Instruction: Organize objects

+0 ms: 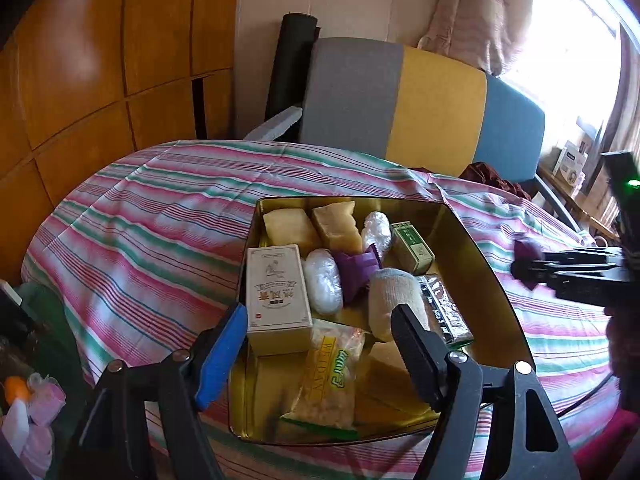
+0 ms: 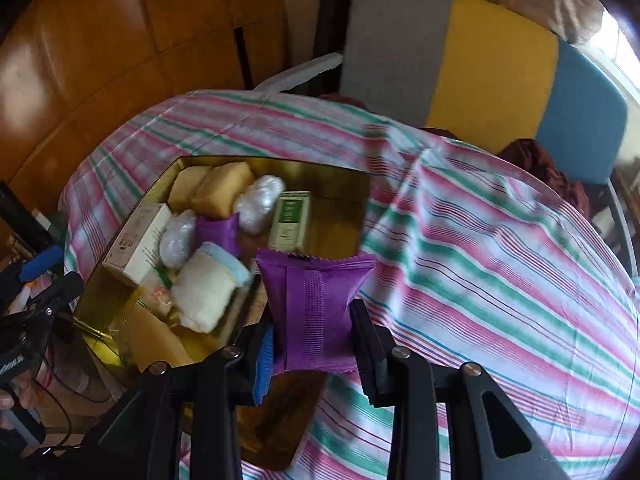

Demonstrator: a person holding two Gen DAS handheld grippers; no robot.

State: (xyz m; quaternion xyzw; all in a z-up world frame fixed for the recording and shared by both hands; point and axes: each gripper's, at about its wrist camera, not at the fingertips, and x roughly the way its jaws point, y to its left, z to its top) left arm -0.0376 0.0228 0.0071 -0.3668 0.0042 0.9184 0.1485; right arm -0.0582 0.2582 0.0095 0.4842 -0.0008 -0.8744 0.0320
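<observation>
A gold tin box (image 1: 476, 240) sits on the striped tablecloth and holds several items: a white carton (image 1: 277, 296), tan blocks (image 1: 312, 224), clear-wrapped lumps (image 1: 323, 286), a purple packet (image 1: 356, 272), a green box (image 1: 412, 246), a white cloth roll (image 1: 394, 304) and a WEIDAN snack bag (image 1: 328, 384). My left gripper (image 1: 320, 344) is open and empty, just above the box's near end. My right gripper (image 2: 312, 344) is shut on a purple packet (image 2: 316, 308), held above the box's (image 2: 340, 184) right edge; it shows at the right of the left wrist view (image 1: 568, 272).
The striped tablecloth (image 2: 480, 248) covers a round table. A grey, yellow and blue chair back (image 1: 420, 100) stands behind it. Wood panelling (image 1: 100, 60) is at the left. Clutter (image 1: 24, 400) lies low at the left table edge.
</observation>
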